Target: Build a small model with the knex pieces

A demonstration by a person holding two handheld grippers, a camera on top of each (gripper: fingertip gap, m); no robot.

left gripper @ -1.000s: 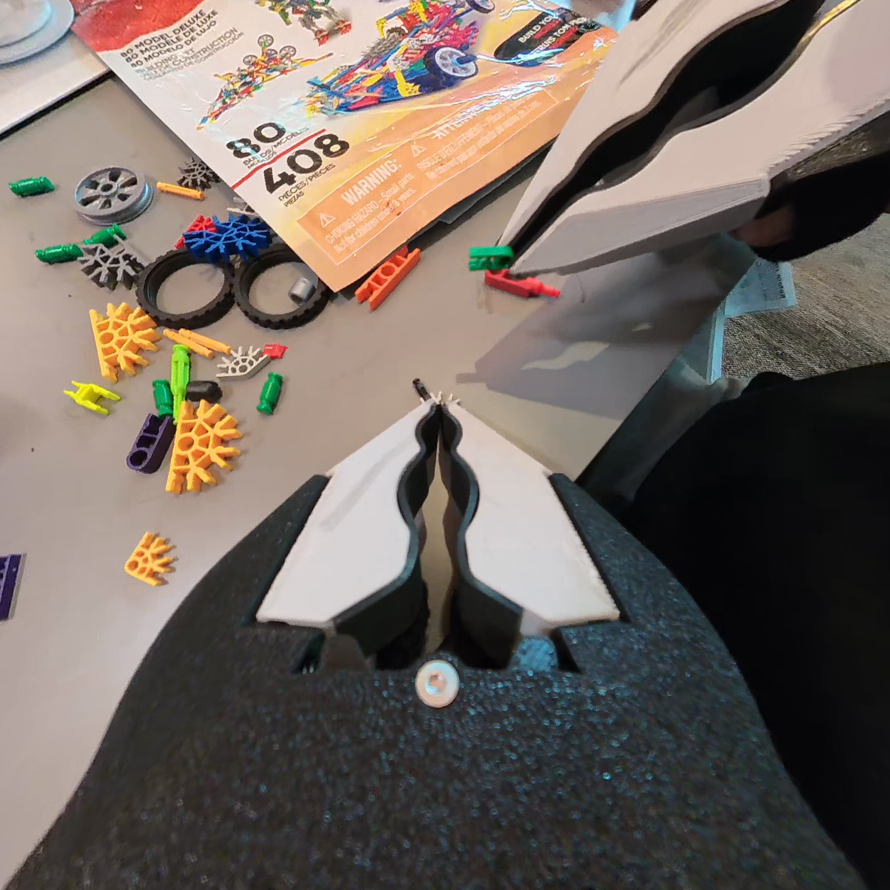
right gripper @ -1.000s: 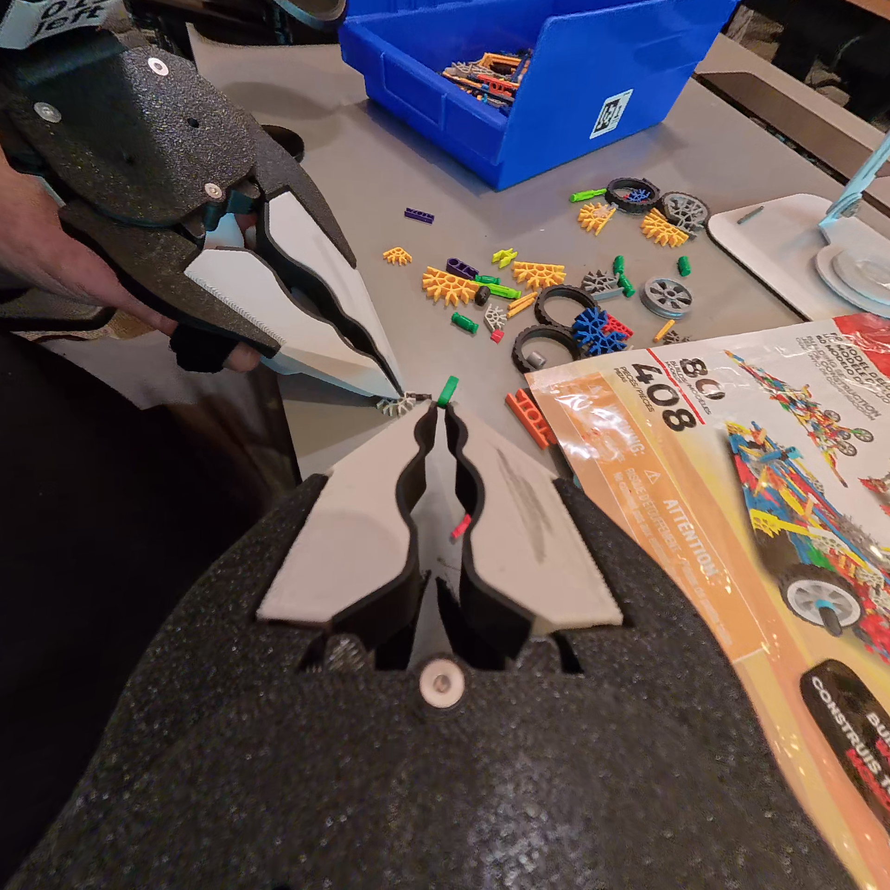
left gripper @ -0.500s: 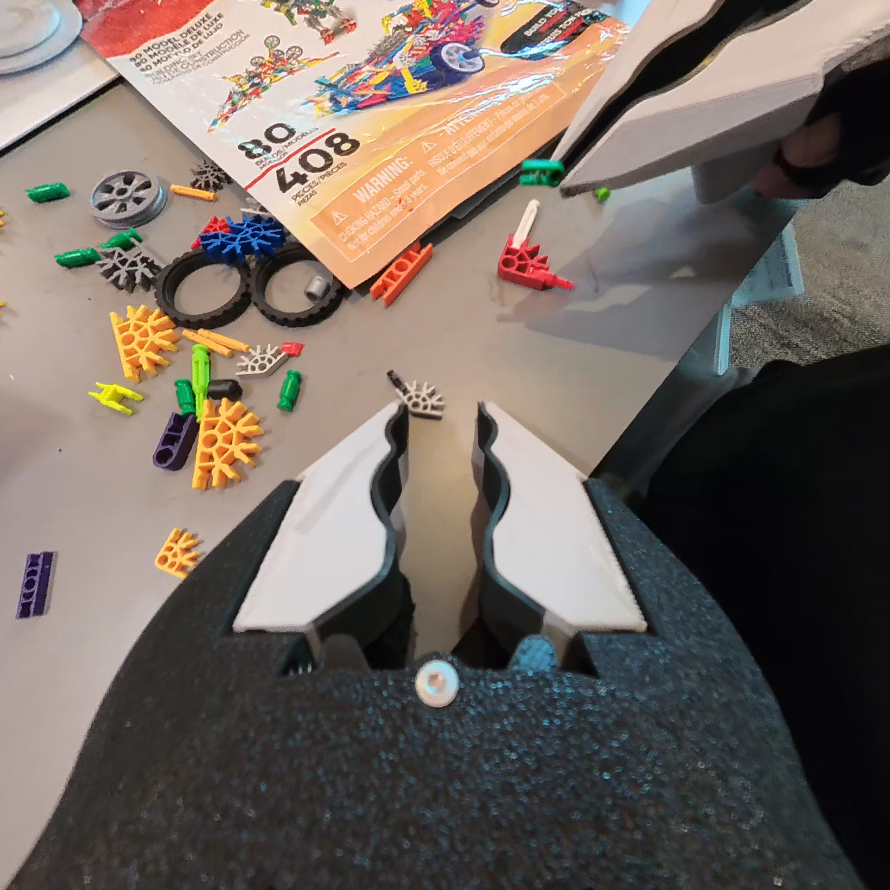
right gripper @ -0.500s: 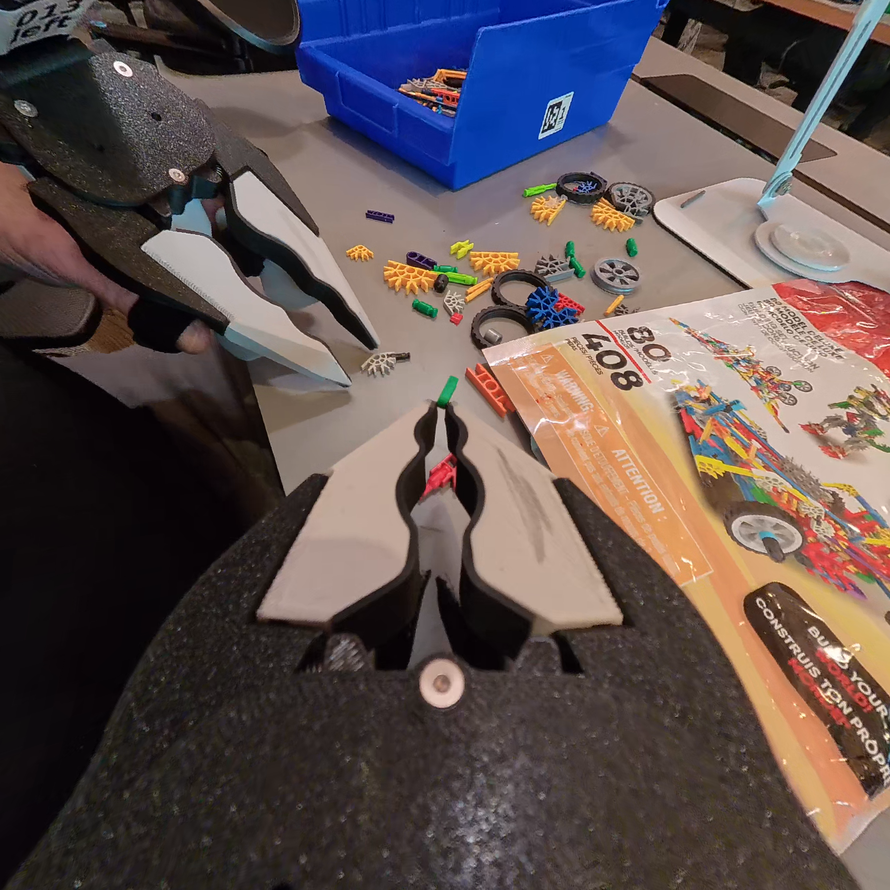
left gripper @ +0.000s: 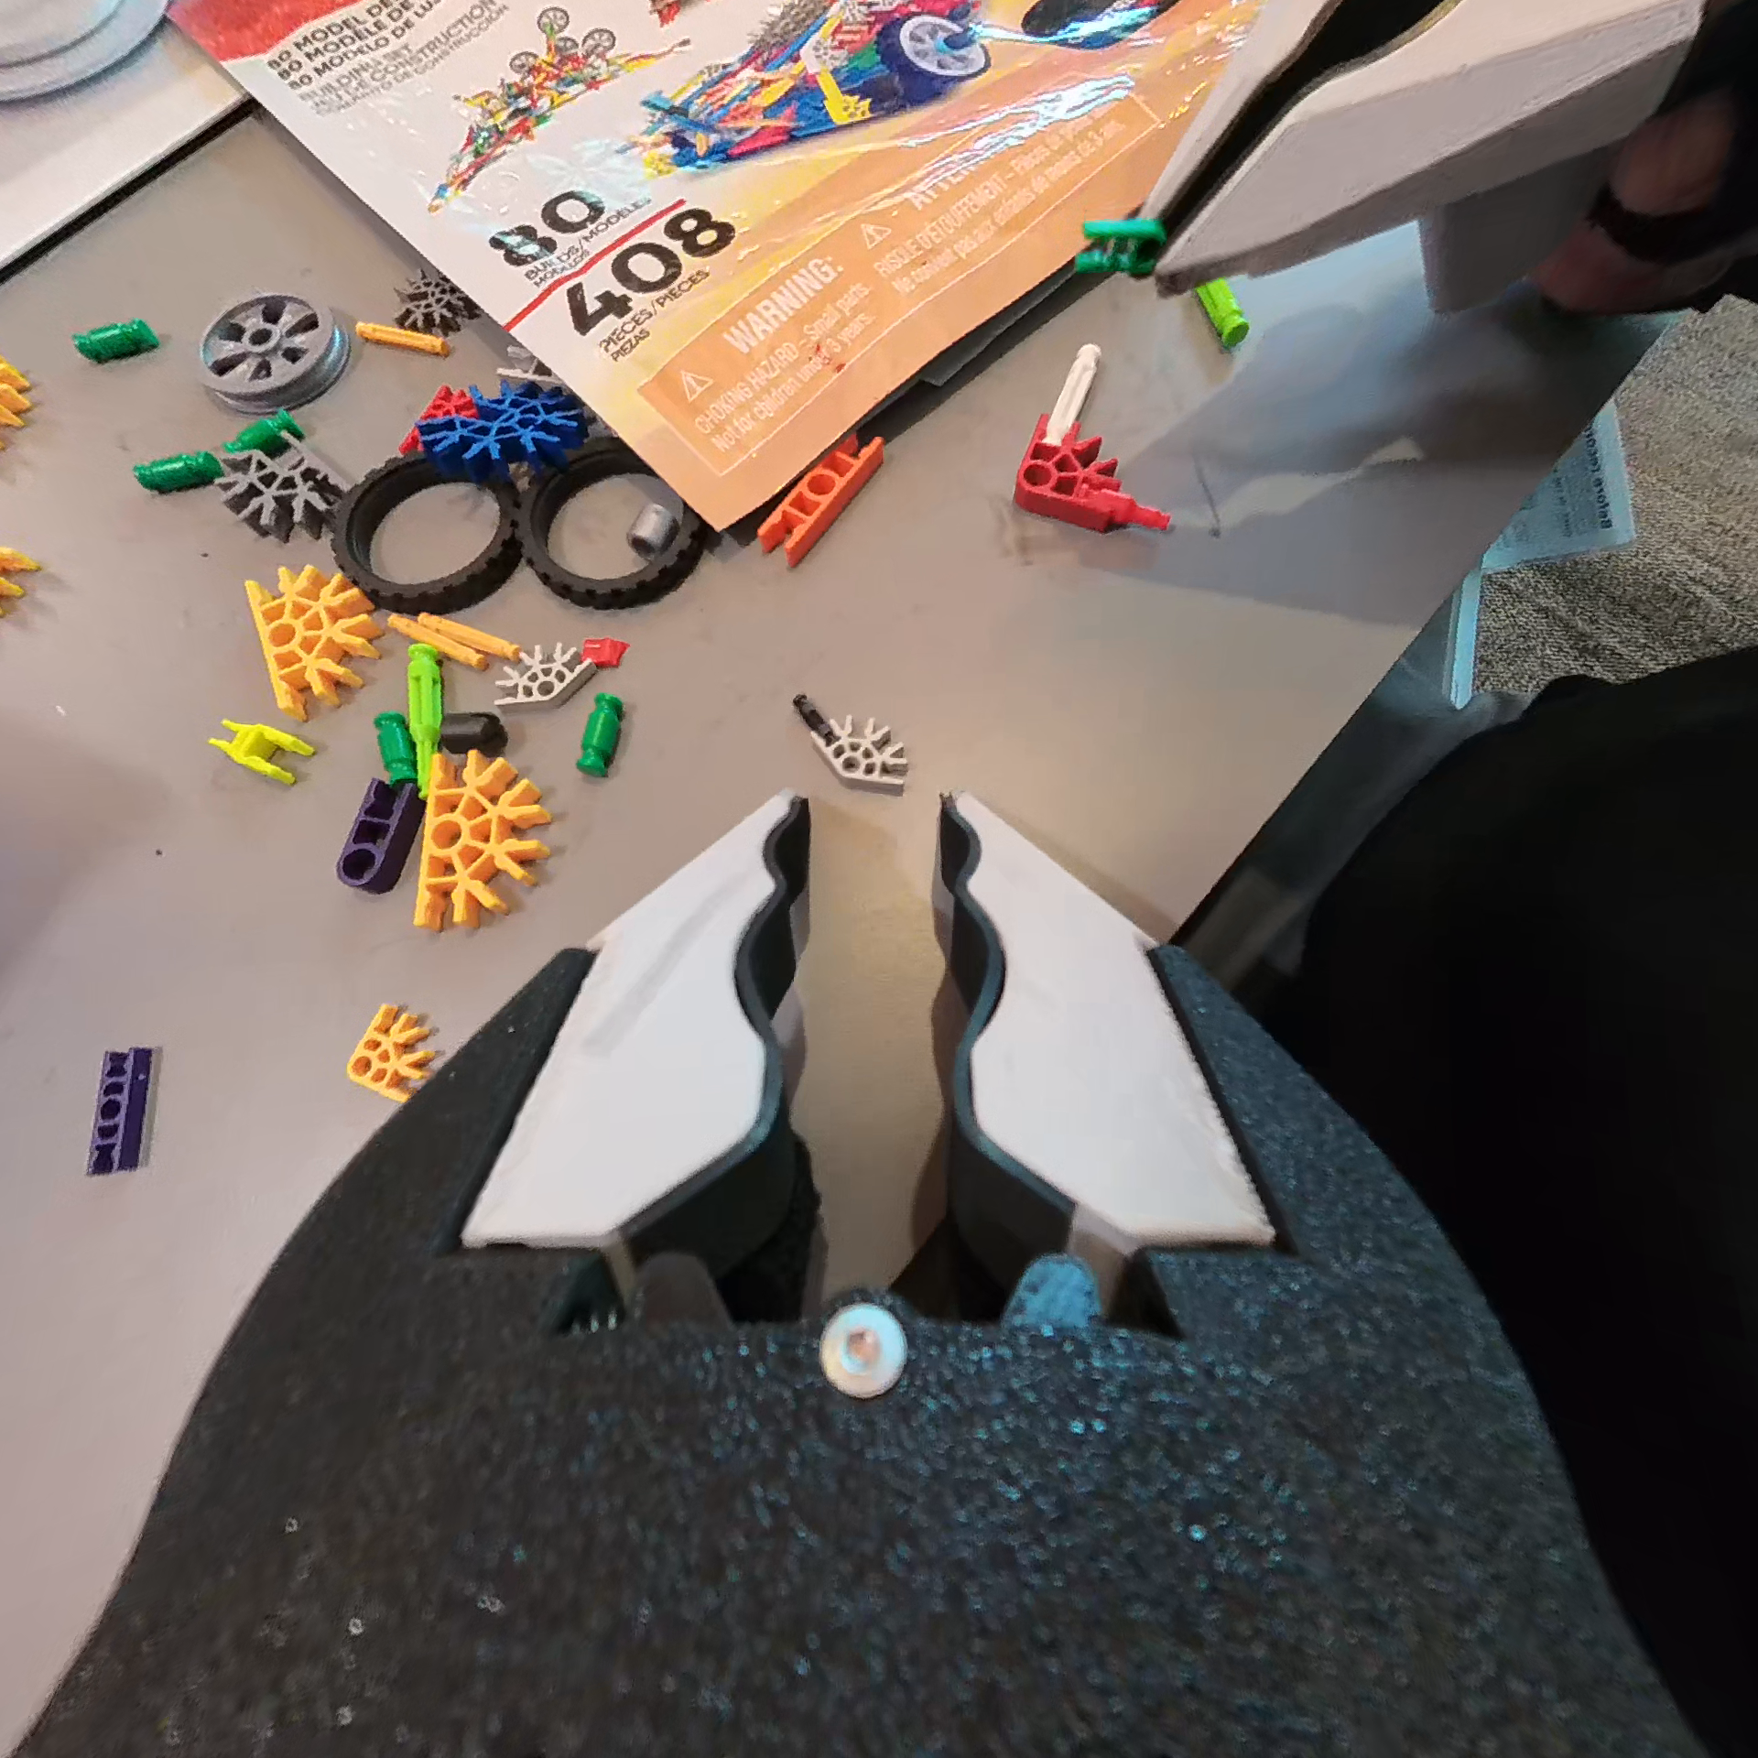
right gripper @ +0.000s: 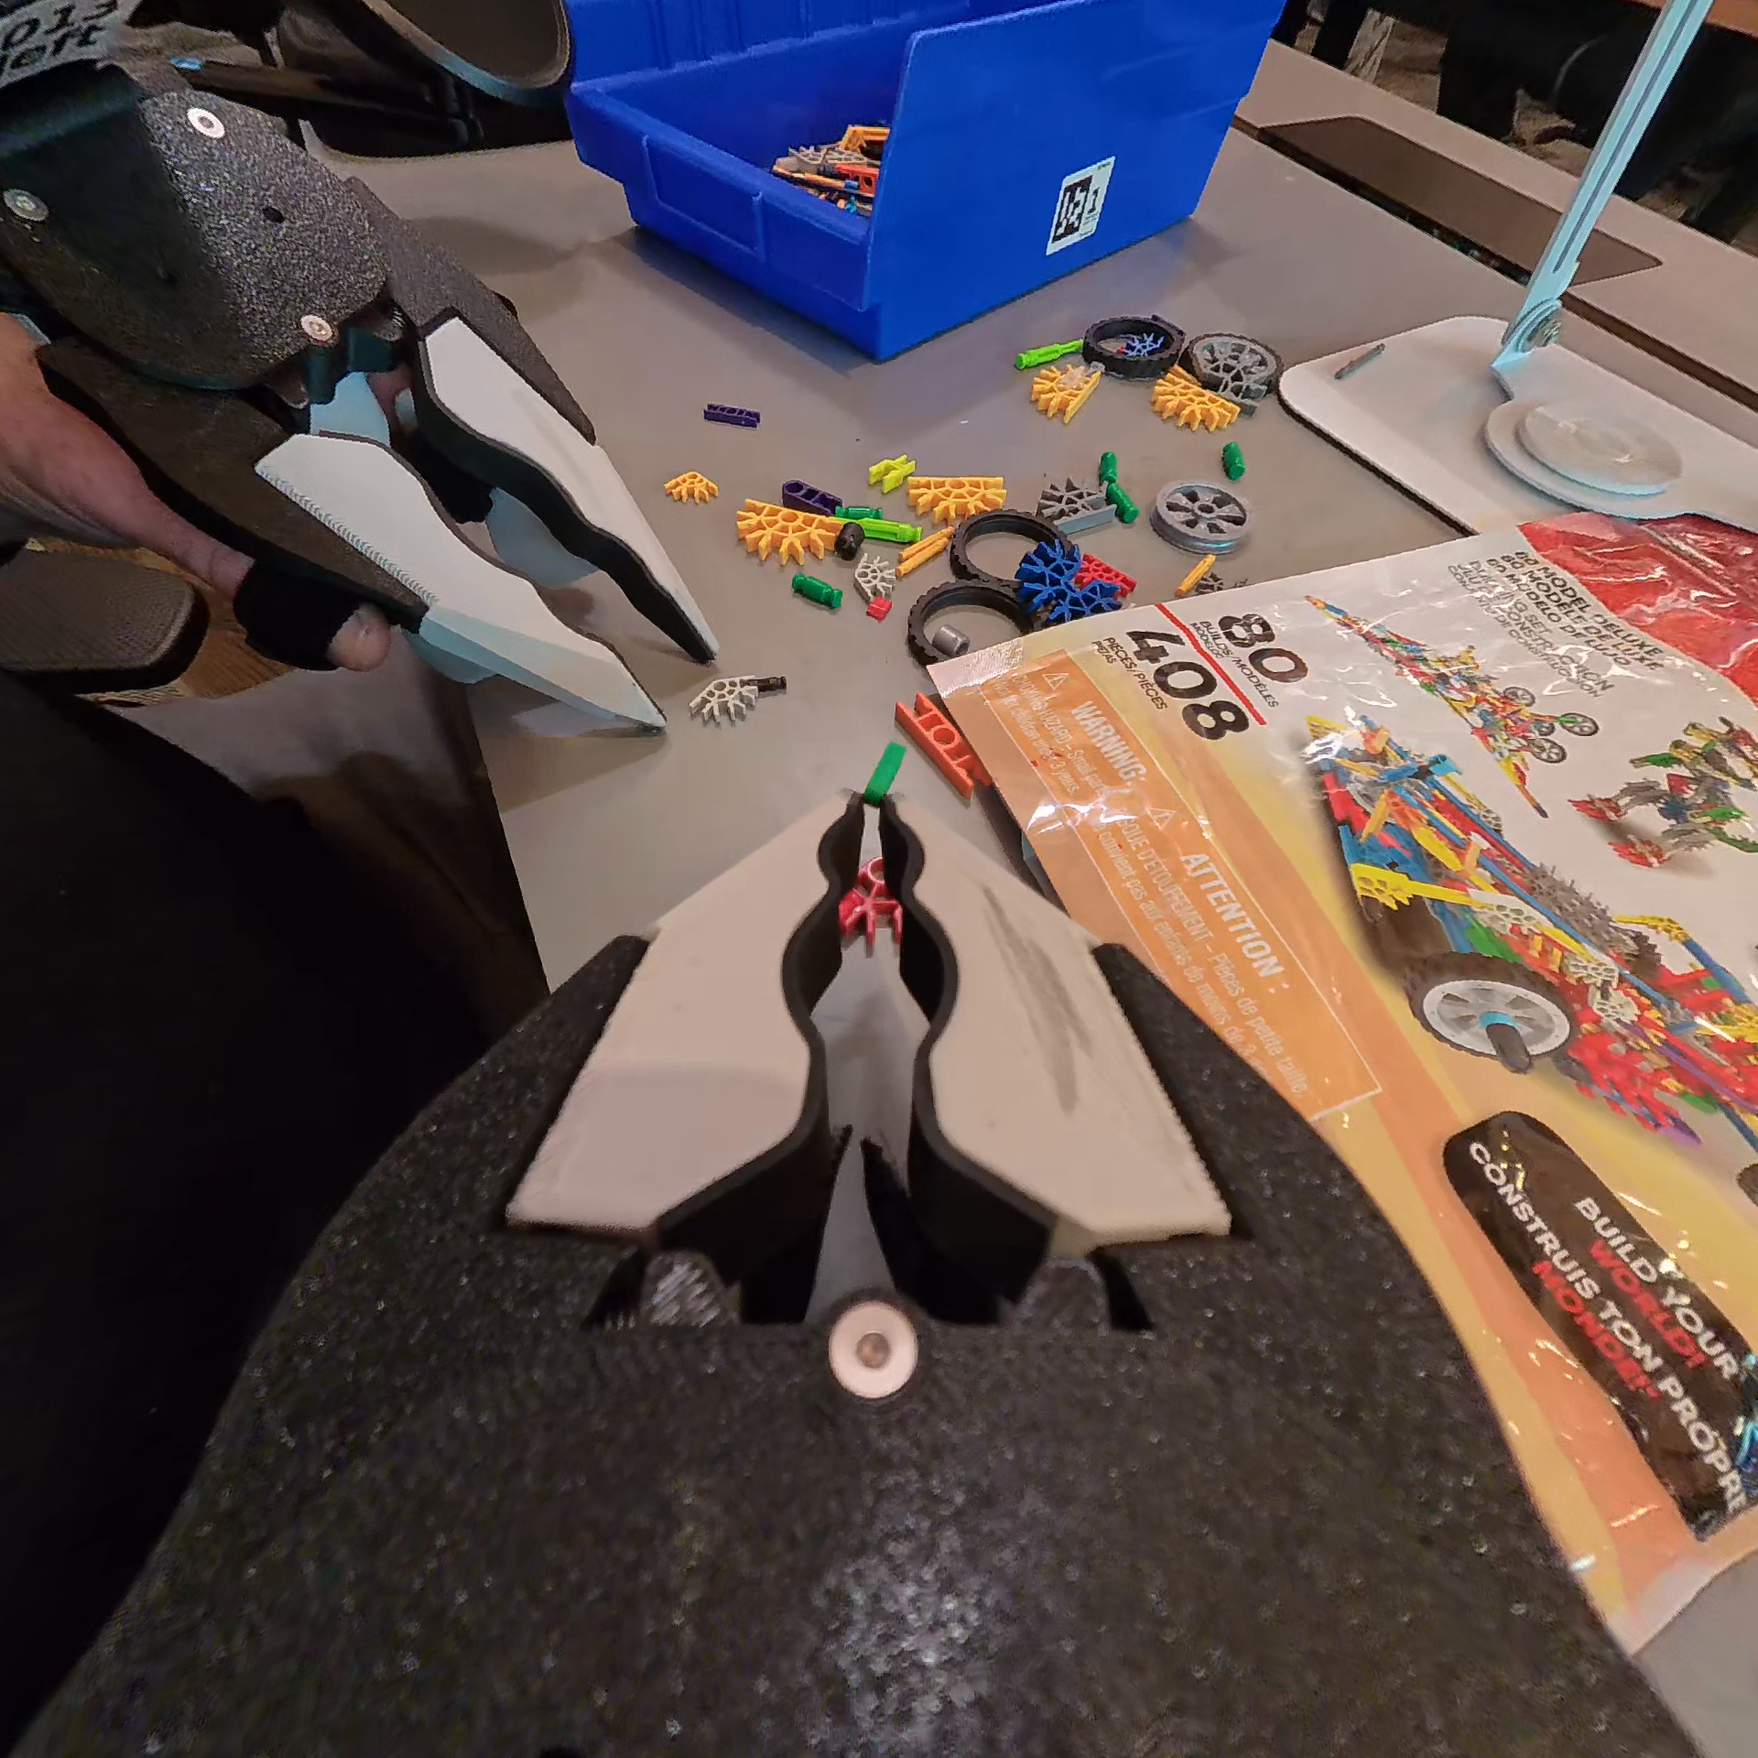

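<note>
My left gripper (left gripper: 875, 809) is open and empty, low over the grey table (left gripper: 951, 618). A small grey fan-shaped connector with a black rod (left gripper: 861, 752) lies on the table just ahead of its fingertips; it also shows in the right wrist view (right gripper: 728, 699), with the left gripper (right gripper: 685, 690) beside it. My right gripper (right gripper: 870, 809) is shut on a green connector (right gripper: 885, 771), held above the table; the left wrist view shows both at top right (left gripper: 1118, 243). A red connector with a white rod (left gripper: 1070, 466) lies on the table below it.
A printed instruction bag (right gripper: 1332, 856) covers the table's right part. Black tyres (left gripper: 428, 533), yellow connectors (left gripper: 476, 837), an orange piece (left gripper: 823, 499) and other small parts lie scattered. A blue bin (right gripper: 951, 190) stands behind, a white lamp base (right gripper: 1522, 428) far right. The table edge (left gripper: 1332, 761) is close. Tip to tip, the grippers are about 10 cm apart.
My left gripper has opened and let go of the grey connector, which now lies on the table. My right gripper has risen away with the green connector; the red connector stays on the table.
</note>
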